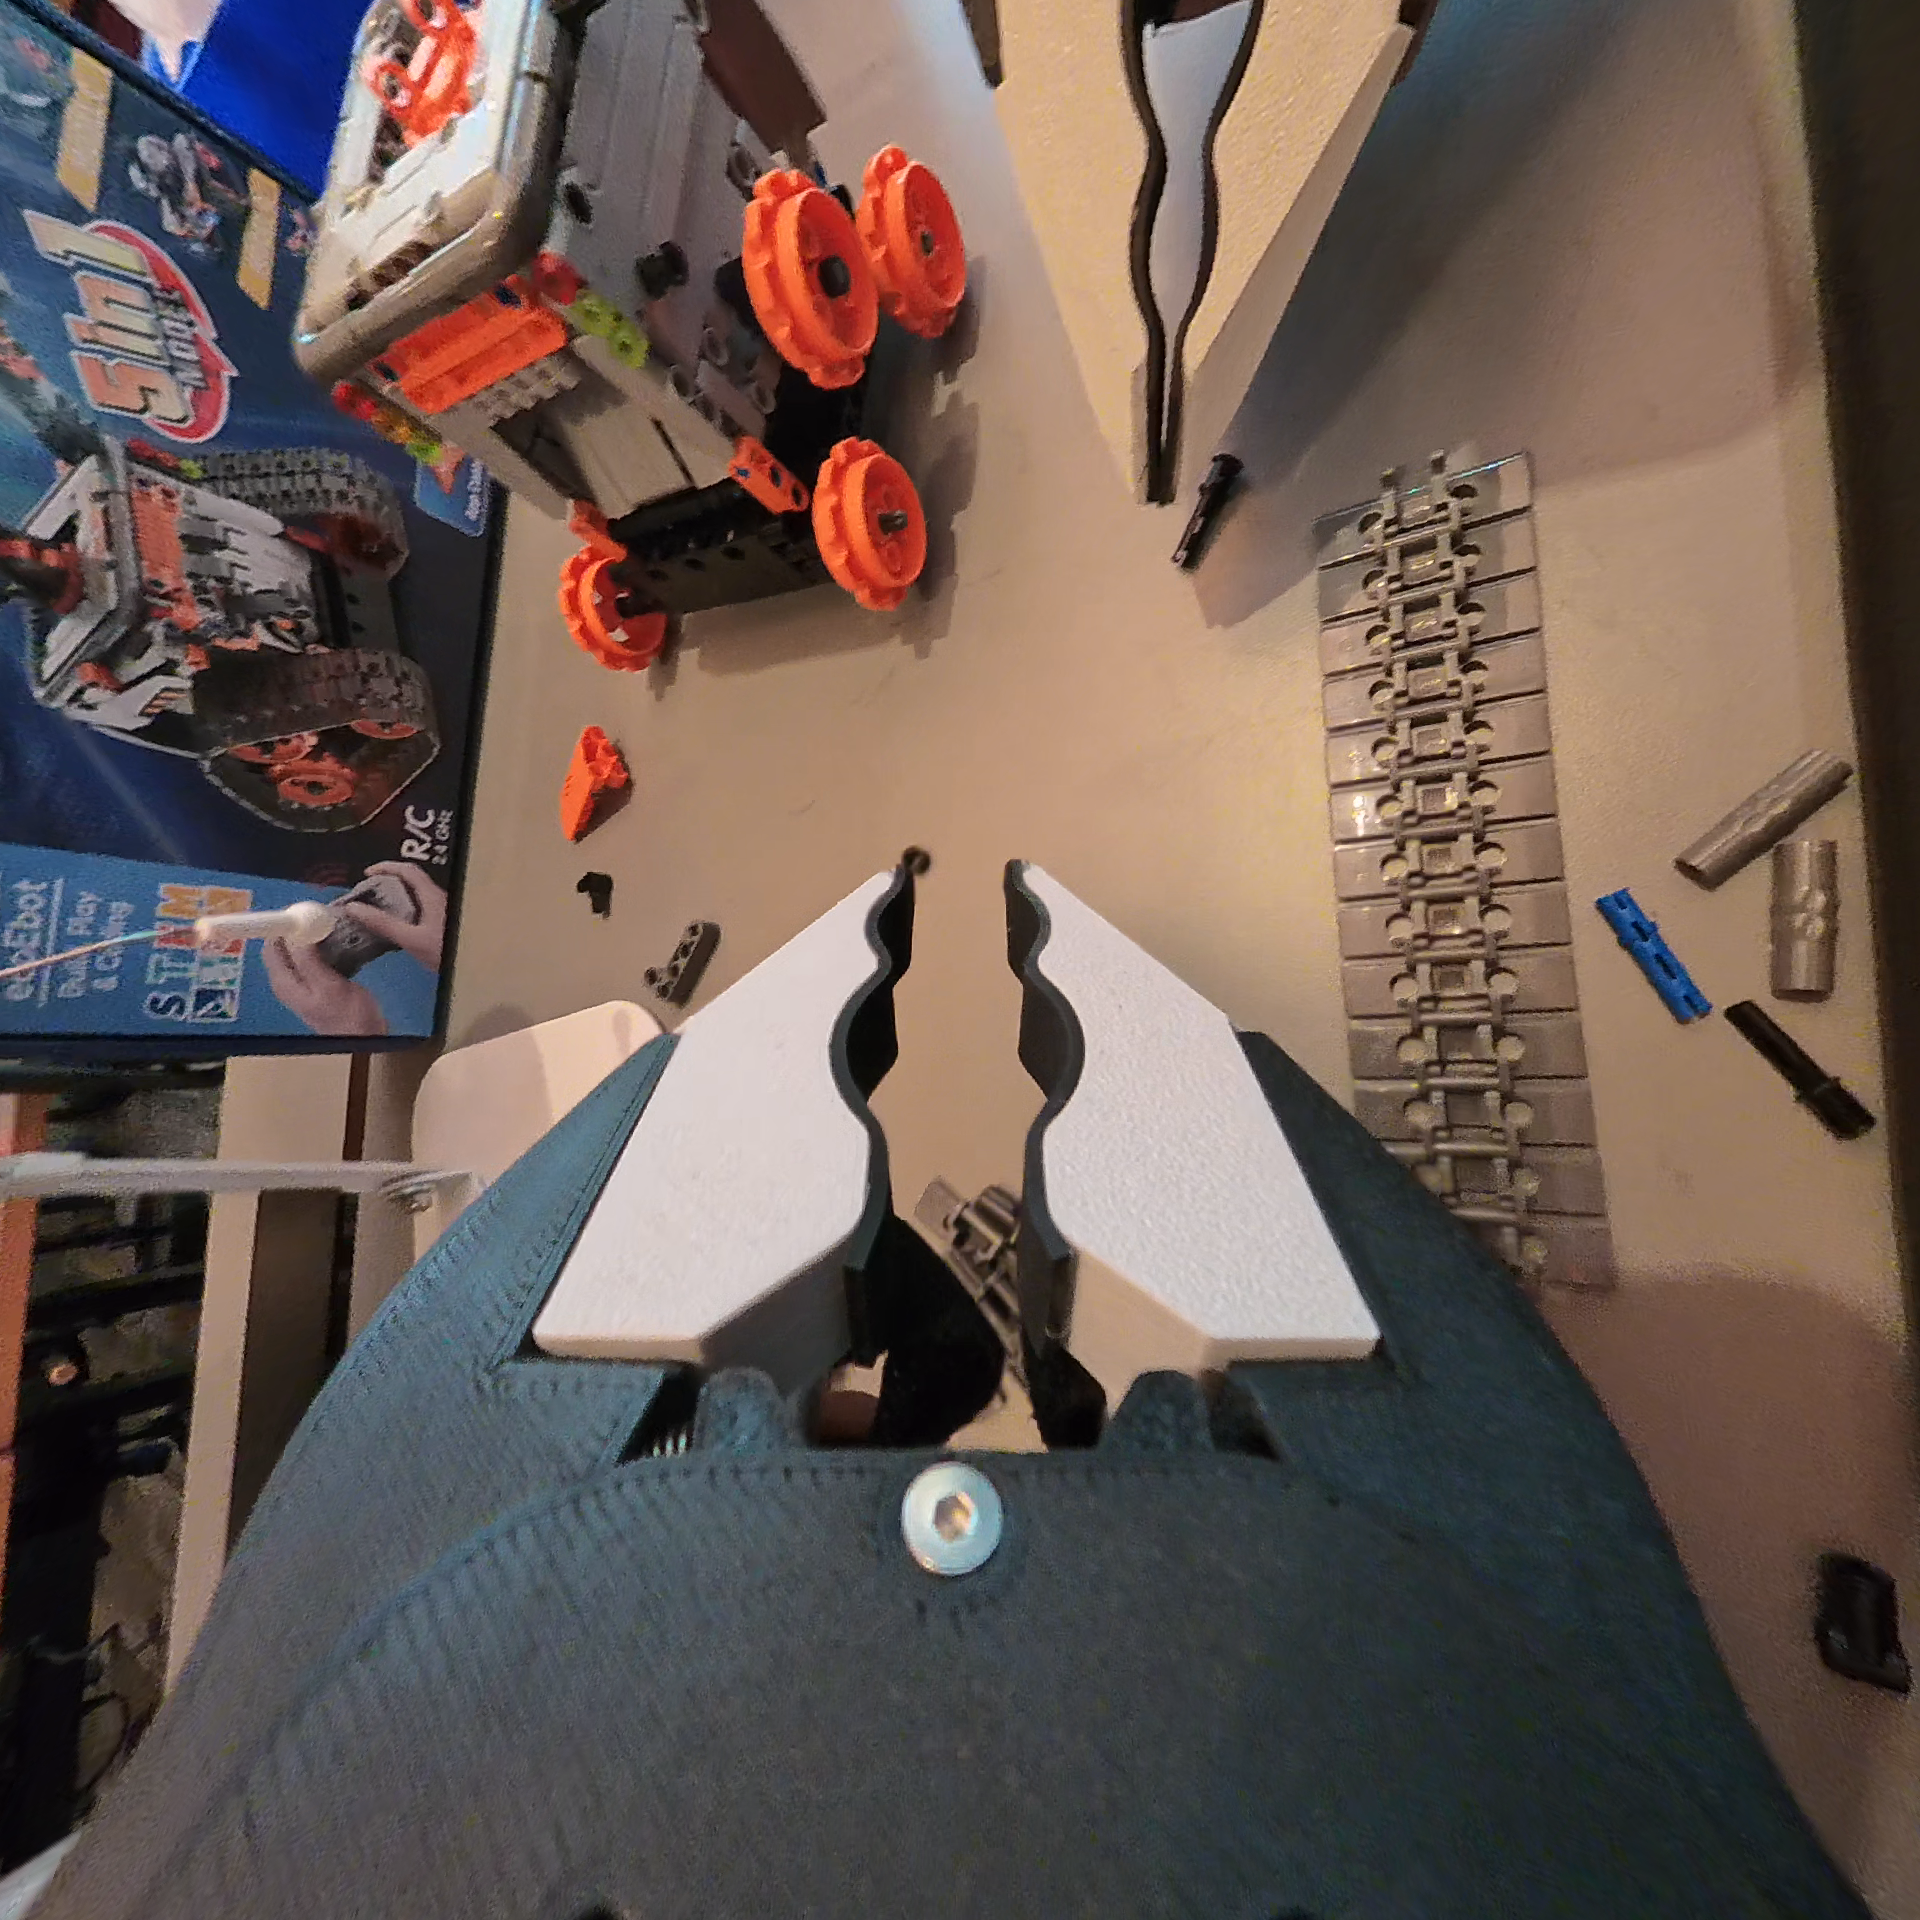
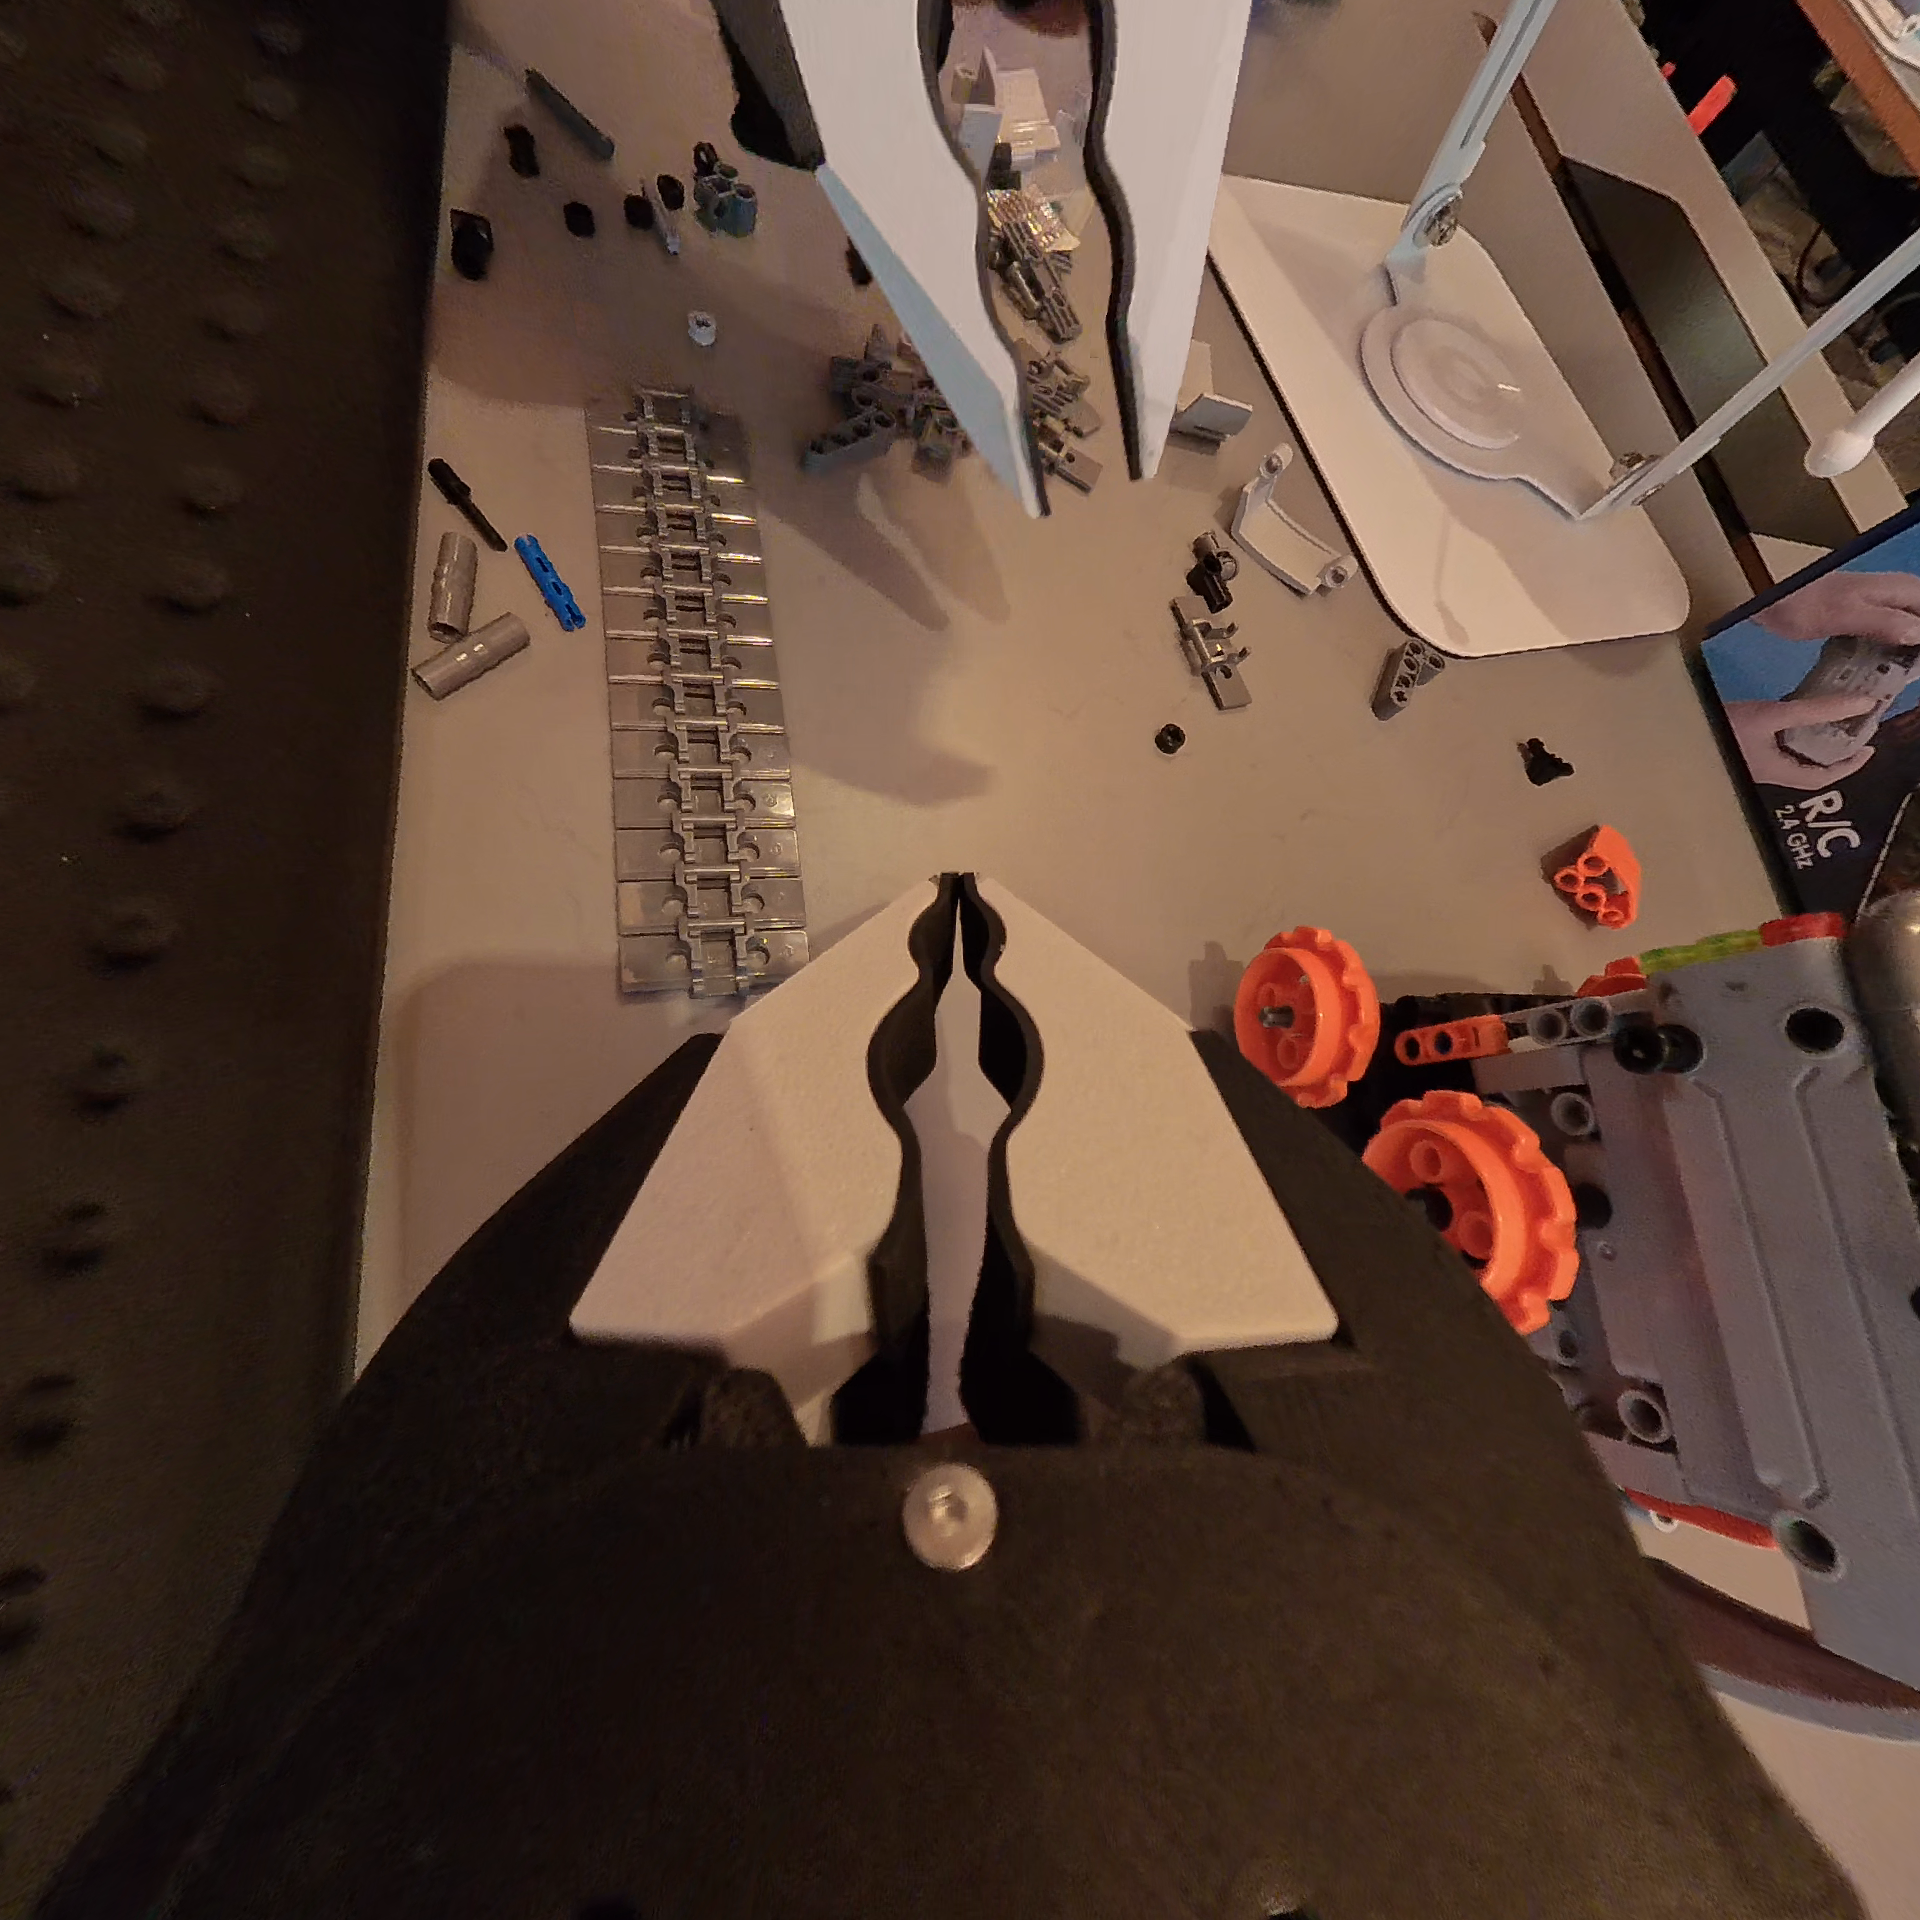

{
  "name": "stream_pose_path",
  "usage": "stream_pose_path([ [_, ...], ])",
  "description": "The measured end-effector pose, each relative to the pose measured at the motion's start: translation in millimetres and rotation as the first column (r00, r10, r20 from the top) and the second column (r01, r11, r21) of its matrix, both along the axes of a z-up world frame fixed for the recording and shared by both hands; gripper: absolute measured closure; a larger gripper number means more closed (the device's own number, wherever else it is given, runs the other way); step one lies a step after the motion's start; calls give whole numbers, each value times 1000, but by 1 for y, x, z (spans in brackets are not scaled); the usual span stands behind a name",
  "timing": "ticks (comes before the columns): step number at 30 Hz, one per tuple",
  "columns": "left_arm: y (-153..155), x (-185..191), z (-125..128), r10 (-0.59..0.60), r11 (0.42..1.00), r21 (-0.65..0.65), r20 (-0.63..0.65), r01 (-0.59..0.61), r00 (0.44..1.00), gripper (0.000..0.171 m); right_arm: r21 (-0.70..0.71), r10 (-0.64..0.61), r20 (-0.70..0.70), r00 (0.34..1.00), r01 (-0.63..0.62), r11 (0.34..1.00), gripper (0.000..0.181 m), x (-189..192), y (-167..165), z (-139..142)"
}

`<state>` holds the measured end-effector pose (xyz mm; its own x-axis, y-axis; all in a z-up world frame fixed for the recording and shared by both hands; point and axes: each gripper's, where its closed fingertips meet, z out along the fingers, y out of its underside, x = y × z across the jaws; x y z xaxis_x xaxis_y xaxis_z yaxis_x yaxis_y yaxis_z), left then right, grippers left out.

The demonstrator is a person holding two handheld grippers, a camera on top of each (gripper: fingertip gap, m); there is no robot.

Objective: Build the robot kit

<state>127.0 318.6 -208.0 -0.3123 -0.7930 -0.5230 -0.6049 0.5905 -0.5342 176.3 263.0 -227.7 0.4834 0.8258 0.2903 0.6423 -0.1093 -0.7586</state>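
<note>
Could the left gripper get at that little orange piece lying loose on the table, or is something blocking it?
Probably yes. The left gripper is open and empty, and the orange piece lies ahead and off to one side on bare table. Only tiny black bits lie nearby, none across the way.

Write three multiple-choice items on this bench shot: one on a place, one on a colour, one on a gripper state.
1. In the right wrist view, where does the blue pin lie relative to the grey track strip?
A. to its left
B. on top of it
C. to its right

2. What colour are the vehicle's wheels?
A. yellow
B. orange
C. green

3. How does the right gripper stand?
A. wide open
B. shut on a wheel
C. shut, holding nothing

Answers:
1 A: the blue pin lies on the table left of the track strip, apart from it.
2 B: each wheel on the grey vehicle is orange.
3 C: the right gripper has its tips together with nothing between them.
</note>
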Motion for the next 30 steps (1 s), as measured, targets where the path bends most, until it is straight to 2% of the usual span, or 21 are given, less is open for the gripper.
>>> stream_pose_path([
  [4, 26, -18, 16, 76, 996, 37, 17, -76, 997, 155, -2, -3, 0, 1000, 3, 1000, 181, 1, 1, -1],
  [7, 55, -42, 33, 184, 982, 39, 43, -186, 982, 158, -6, -8, 0, 1000, 8, 1000, 181, 1, 1, -1],
  [10, 76, -68, 37, 276, 961, 18, 19, -276, 961, 159, -5, -8, 1, 1000, 8, 1000, 181, 1, 1, -2],
  [13, 84, -86, 23, 312, 949, -22, -54, -314, 948, 159, -9, -7, 4, 1000, 7, 1000, 181, 1, 1, -2],
  [18, 74, -98, -15, 266, 955, -73, -224, -288, 938, 156, -15, -9, 8, 1000, 9, 1000, 181, 2, 1, -4],
  [20, 78, -106, -16, 289, 948, -64, -234, -311, 928, 156, -14, -10, 7, 1000, 10, 1000, 181, 2, 1, -4],
  [24, 65, -103, -9, 253, 942, -170, -205, -289, 946, 155, -13, -4, 5, 1000, 4, 1000, 181, 1, 0, -3],
  [27, 52, -90, -28, 205, 947, -191, -259, -258, 944, 154, -16, -2, 11, 1000, 2, 1000, 181, 1, 0, -4],
  [30, 54, -84, -43, 227, 948, -150, -299, -281, 927, 150, -13, -6, 10, 1000, 6, 1000, 181, 2, 0, -3],
])
